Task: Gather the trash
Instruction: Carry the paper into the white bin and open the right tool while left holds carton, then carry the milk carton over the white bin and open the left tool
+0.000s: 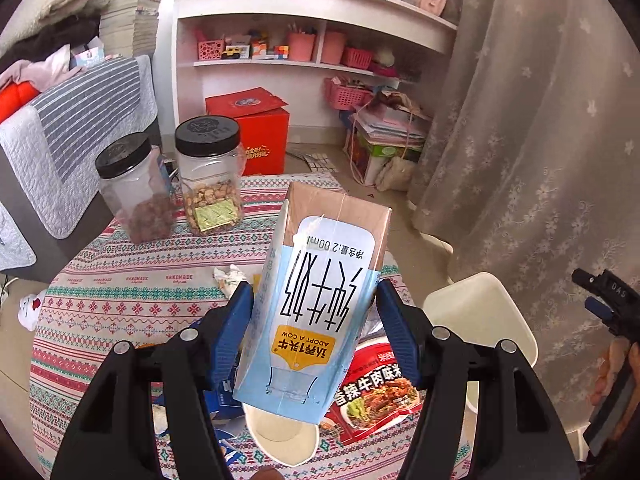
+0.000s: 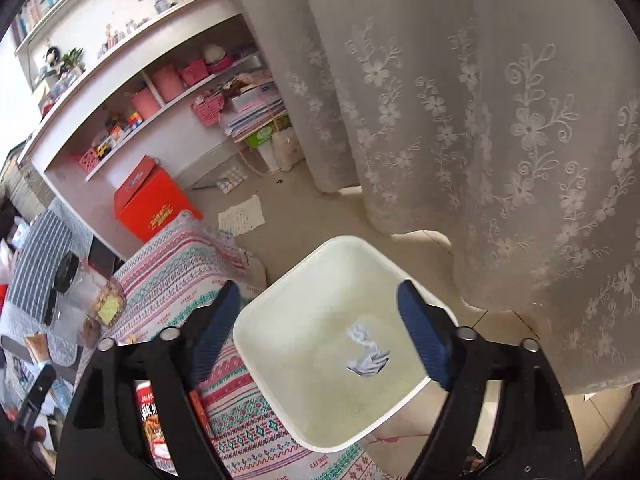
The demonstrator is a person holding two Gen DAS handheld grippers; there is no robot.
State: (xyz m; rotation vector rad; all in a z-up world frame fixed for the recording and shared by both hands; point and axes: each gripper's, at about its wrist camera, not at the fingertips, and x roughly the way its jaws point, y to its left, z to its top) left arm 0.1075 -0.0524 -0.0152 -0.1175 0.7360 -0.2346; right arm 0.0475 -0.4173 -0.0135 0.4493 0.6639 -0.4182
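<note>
Now left gripper (image 1: 314, 316) clamped on milk carton (image 1: 316, 304), lifted off table for bin (image 2: 320, 432); right gripper (image 2: 320, 328) spread wide over bin w/ nothing held.

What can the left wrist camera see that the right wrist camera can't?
Only the left wrist view shows the blue and white milk carton clamped in the left gripper, with a crumpled white wrapper on the table.

Only the right wrist view shows inside the white square plastic bin, where a scrunched white paper scrap lies below the open, empty right gripper.

Both show the bin, the patterned striped tablecloth and the red cardboard box.
</note>
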